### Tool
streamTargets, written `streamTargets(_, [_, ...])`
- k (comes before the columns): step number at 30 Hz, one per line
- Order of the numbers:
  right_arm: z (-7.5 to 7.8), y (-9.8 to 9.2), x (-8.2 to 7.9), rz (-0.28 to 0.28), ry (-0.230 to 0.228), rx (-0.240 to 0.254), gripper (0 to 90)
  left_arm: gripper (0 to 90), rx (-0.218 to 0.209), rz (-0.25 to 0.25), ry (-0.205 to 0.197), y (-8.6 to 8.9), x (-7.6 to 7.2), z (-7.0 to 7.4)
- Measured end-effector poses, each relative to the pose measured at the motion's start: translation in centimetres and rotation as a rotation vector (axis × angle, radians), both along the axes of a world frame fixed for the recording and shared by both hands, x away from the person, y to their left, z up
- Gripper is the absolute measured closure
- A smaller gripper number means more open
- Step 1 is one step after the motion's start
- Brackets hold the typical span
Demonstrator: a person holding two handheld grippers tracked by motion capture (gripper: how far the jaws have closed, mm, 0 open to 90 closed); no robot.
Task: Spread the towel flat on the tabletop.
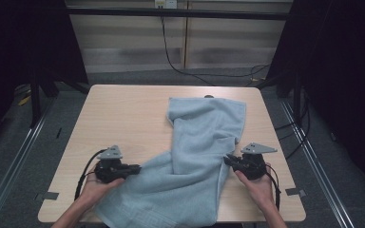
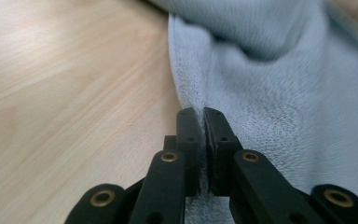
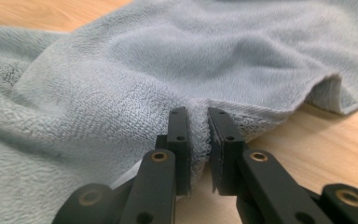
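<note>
- The towel (image 1: 197,156) lies rumpled on the table (image 1: 123,114), spread from the far middle to the near edge, where a part of it reaches the rim in front of the person.
- The left claw (image 1: 135,168) is pinched tight on the towel's left edge; in the left gripper view (image 2: 204,122) only a thin strip of hem sits between the jaws. The bite is shallow, so a sharp tug could pull the hem free.
- The right claw (image 1: 228,159) is clamped on the towel's right edge; in the right gripper view (image 3: 198,122) a thicker fold of cloth fills the gap. It may hold two layers, and then the towel would not open flat when lifted.
- The two grips sit at different points along the cloth, with a twisted ridge between them. Pulling apart unevenly would likely tighten that twist rather than smooth it.
- The far part of the towel lies flat and heavy on the table. Lifting fast would drag it, and friction could strip the cloth from the weaker left grip.
- The near part lies at the table rim; if either claw lets go, I judge the weight there could slide the whole towel off towards the person.
- Both claws rest low, close to the table, so a downward push could scrape the jaws on the wood.
</note>
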State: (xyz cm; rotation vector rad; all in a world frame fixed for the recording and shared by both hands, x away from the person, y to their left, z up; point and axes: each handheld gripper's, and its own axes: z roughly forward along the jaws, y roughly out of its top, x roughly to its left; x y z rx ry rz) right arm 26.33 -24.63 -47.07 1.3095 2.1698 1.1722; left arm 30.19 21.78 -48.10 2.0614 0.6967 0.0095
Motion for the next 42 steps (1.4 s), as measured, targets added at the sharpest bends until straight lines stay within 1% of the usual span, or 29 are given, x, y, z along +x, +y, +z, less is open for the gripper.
streamTargets(2, [0.5,-0.1,-0.6,0.002,-0.015,0.016,80.6,86.1,-0.026,0.004,-0.008,0.8,-1.2,0.5])
streamTargets(4, [0.8,-0.2,-1.3,0.008,-0.024,0.040,80.7,86.1,-0.065,-0.009,0.008,1.6,-3.2,0.6])
streamTargets(6, [0.9,-0.2,-2.0,0.017,-0.022,0.037,80.7,86.1,-0.070,-0.028,0.017,2.0,-4.9,0.3])
streamTargets(9, [0.8,0.0,-3.5,0.035,-0.013,0.037,80.5,86.0,-0.051,-0.053,0.045,2.5,-7.2,-0.3])
streamTargets(12, [0.2,0.1,-4.8,0.043,0.008,0.012,79.6,85.5,-0.066,-0.073,0.057,2.8,-8.1,-0.2])
streamTargets(13, [0.0,0.0,-5.3,0.043,0.013,-0.004,78.2,85.0,-0.063,-0.074,0.048,3.0,-8.2,-0.1])
streamTargets(15, [-0.5,-0.4,-6.1,0.027,0.047,0.010,77.5,79.5,-0.070,-0.064,0.050,2.9,-7.7,0.0])
streamTargets(16, [-0.9,-0.7,-6.8,0.018,0.057,-0.006,75.4,75.7,-0.065,-0.063,0.039,2.7,-7.3,0.1])
streamTargets(17, [-0.9,-0.7,-6.8,0.018,0.057,-0.006,75.4,75.7,-0.065,-0.054,0.036,2.4,-6.7,0.3])
streamTargets(18, [-0.9,-0.9,-7.0,0.011,0.058,-0.005,74.1,71.2,-0.061,-0.056,0.044,1.9,-5.9,0.4])
streamTargets(19, [-0.8,-1.1,-7.1,0.004,0.051,-0.001,71.1,67.4,-0.056,-0.057,0.041,1.4,-5.1,0.6])
streamTargets(20, [-0.6,-1.2,-7.2,-0.007,0.041,0.002,67.0,65.9,-0.038,-0.050,0.021,0.7,-4.3,0.8])
streamTargets(21, [-0.1,-1.5,-7.1,-0.028,0.011,0.012,61.3,62.1,-0.031,-0.060,0.024,0.1,-3.5,1.0])
streamTargets(22, [0.1,-1.6,-7.1,-0.031,0.004,0.020,57.9,60.3,-0.023,-0.071,0.034,-0.6,-2.6,1.1])
streamTargets(23, [0.1,-1.6,-7.1,-0.031,0.004,0.020,57.9,60.3,-0.010,-0.071,0.032,-1.3,-1.7,1.1])
streamTargets(24, [0.2,-1.6,-6.9,-0.028,0.000,0.028,53.5,59.8,0.008,-0.074,0.025,-2.1,-1.0,1.1])
streamTargets(25, [0.1,-1.6,-6.6,-0.022,0.002,0.034,50.7,59.9,0.008,-0.088,0.044,-2.9,-0.2,0.8])
streamTargets(26, [0.0,-1.5,-6.3,-0.011,0.013,0.041,49.2,59.4,0.029,-0.092,0.050,-3.6,0.6,0.5])
streamTargets(27, [-0.2,-1.2,-5.9,0.009,0.017,0.045,47.1,59.1,0.051,-0.083,0.034,-4.3,1.1,0.2])
streamTargets(29, [-0.8,-0.2,-4.7,0.052,0.045,0.032,41.6,57.7,0.056,-0.089,0.067,-5.5,2.1,-0.7])
streamTargets(30, [-0.8,-0.2,-4.7,0.052,0.045,0.032,41.6,57.7,0.065,-0.094,0.069,-6.0,2.3,-1.0])
streamTargets(33, [-1.2,0.9,-3.8,0.096,0.048,0.008,41.1,55.0,0.131,-0.109,0.058,-7.3,2.1,-1.9])
streamTargets(35, [-1.4,1.4,-3.6,0.099,0.056,-0.010,41.1,55.0,0.132,-0.114,0.027,-7.5,1.6,-2.0])
streamTargets(36, [-1.7,1.4,-3.5,0.106,0.059,-0.016,40.5,68.1,0.160,-0.139,-0.007,-7.6,1.2,-1.9])
streamTargets(37, [-1.7,1.4,-3.5,0.106,0.059,-0.016,40.5,68.1,0.183,-0.160,-0.054,-7.7,0.7,-1.9])
streamTargets(38, [-1.8,1.4,-3.6,0.102,0.068,-0.015,39.8,70.4,0.188,-0.168,-0.069,-7.8,0.3,-1.9])
streamTargets(39, [-2.2,1.3,-3.7,0.097,0.077,-0.020,39.0,83.6,0.188,-0.179,-0.068,-7.7,-0.1,-1.9])
streamTargets(40, [-2.2,1.3,-3.7,0.097,0.077,-0.020,39.0,83.6,0.192,-0.179,-0.073,-7.6,-0.3,-1.8])
streamTargets(42, [-2.6,1.3,-3.7,0.102,0.096,-0.040,38.0,86.2,0.201,-0.165,-0.062,-7.3,-0.6,-1.7])
